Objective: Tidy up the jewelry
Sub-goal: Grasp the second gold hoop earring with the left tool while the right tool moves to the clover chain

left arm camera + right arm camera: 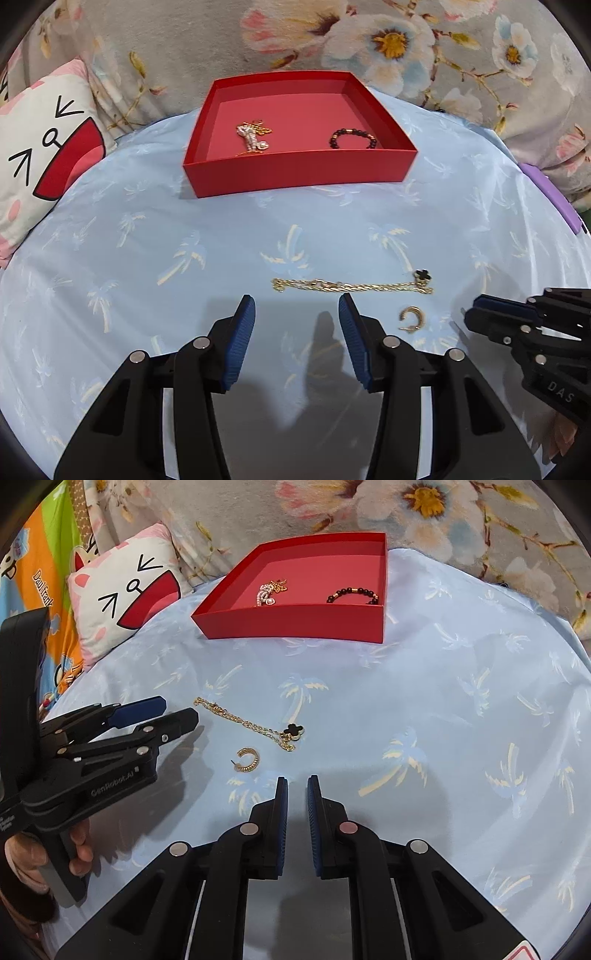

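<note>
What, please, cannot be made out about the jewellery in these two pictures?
- Pearl-and-gold tangle in the red cardboard tray: too small and knotted in both views to count its pieces.
- Dark beaded bracelet: the tray's front wall hides its near edge in the right wrist view.

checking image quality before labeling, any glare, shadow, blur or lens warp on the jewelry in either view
Left wrist view: strong fisheye bending with dark corners; the left gripper casts a shadow on the blue cloth, short of the sharp gold chain bracelet. Right wrist view: same warp; the gold hoop earring is crisp, shadow under the right gripper, no glare.
</note>
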`<act>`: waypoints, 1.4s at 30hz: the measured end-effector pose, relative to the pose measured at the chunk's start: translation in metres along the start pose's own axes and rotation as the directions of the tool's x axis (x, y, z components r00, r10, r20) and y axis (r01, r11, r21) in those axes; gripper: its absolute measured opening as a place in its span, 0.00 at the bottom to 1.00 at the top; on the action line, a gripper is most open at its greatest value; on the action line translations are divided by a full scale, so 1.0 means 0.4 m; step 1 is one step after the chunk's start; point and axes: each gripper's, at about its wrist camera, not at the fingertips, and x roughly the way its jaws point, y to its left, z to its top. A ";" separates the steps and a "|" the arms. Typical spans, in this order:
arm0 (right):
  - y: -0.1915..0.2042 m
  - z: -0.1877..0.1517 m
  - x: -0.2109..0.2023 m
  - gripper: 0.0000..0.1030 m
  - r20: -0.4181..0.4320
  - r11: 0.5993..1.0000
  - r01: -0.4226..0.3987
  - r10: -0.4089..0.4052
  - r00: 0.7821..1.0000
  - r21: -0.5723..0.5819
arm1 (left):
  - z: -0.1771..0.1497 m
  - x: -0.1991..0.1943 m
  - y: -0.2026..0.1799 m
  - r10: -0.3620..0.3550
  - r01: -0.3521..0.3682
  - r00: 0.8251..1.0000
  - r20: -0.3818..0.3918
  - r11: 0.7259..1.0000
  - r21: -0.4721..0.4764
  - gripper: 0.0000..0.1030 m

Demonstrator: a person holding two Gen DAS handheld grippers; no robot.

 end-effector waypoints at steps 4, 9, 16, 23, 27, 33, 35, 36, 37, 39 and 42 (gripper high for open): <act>-0.011 0.000 -0.008 0.11 0.012 1.000 0.030 -0.030 0.999 0.001 | -0.010 -0.004 -0.031 -0.016 0.016 1.000 -0.003 0.999 0.027 0.47; -0.032 0.003 -0.016 0.11 0.016 0.999 0.039 -0.040 0.999 0.022 | -0.012 -0.003 -0.070 -0.054 0.054 0.998 -0.017 0.998 0.033 0.48; -0.049 0.012 -0.028 0.11 0.028 0.998 0.038 -0.039 0.999 0.043 | -0.014 0.021 -0.113 -0.101 0.104 0.993 -0.053 0.993 0.049 0.48; -0.047 0.011 -0.022 0.11 0.021 0.999 0.039 -0.040 0.999 0.038 | -0.010 0.032 -0.137 -0.104 0.108 0.993 -0.062 0.991 0.074 0.40; -0.039 0.011 -0.012 0.11 0.008 0.999 0.031 -0.032 0.999 0.034 | -0.010 0.031 -0.128 -0.117 0.121 0.991 -0.060 0.991 0.066 0.19; -0.002 0.034 0.007 0.15 0.010 1.000 0.023 -0.023 1.000 -0.002 | -0.016 0.023 -0.078 -0.099 0.101 0.993 -0.056 0.994 0.038 0.16; 0.008 0.044 0.016 0.24 0.013 1.000 0.023 -0.022 1.000 -0.013 | -0.020 0.020 -0.053 -0.085 0.087 0.995 -0.056 0.996 0.027 0.16; 0.013 0.048 0.023 0.25 0.012 0.999 0.025 -0.025 1.000 -0.021 | -0.022 0.018 -0.041 -0.080 0.081 0.995 -0.055 0.997 0.021 0.16; 0.018 0.052 0.031 0.25 0.008 0.999 0.026 -0.026 1.000 -0.028 | -0.025 0.015 -0.025 -0.065 0.066 0.996 -0.054 0.998 0.016 0.16; 0.025 0.057 0.048 0.25 -0.002 0.999 0.023 -0.023 1.000 -0.036 | -0.028 0.013 0.002 -0.057 0.058 0.997 -0.054 0.998 0.002 0.16; 0.036 0.064 0.070 0.25 -0.013 0.998 0.025 -0.026 1.000 -0.052 | -0.032 0.010 0.039 -0.051 0.049 0.997 -0.052 0.998 -0.032 0.16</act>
